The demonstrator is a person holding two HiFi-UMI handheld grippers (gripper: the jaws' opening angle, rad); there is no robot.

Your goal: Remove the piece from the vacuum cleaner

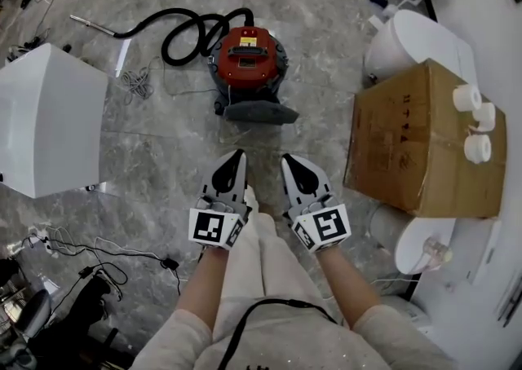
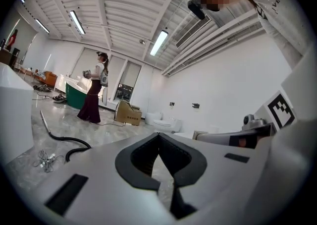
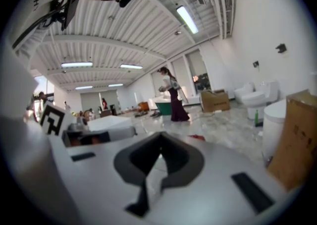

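Note:
A red and grey vacuum cleaner [image 1: 247, 64] stands on the marble floor ahead of me, its black hose [image 1: 183, 30] coiling off to the left. Both grippers hang side by side short of it, pointing toward it. My left gripper [image 1: 237, 152] is shut with nothing between its tips, and so is my right gripper [image 1: 287, 158]. In the left gripper view the left gripper [image 2: 159, 135] shows its jaws meeting at the tip, with the hose [image 2: 69, 141] on the floor beyond. The right gripper [image 3: 160, 134] is closed and empty in its own view.
A cardboard box [image 1: 420, 140] with three white rolls [image 1: 477, 147] sits at the right, white toilets [image 1: 412, 38] behind it. A white block [image 1: 49, 120] stands at the left, loose cables [image 1: 106, 250] near my feet. A person [image 2: 94, 95] stands far across the room.

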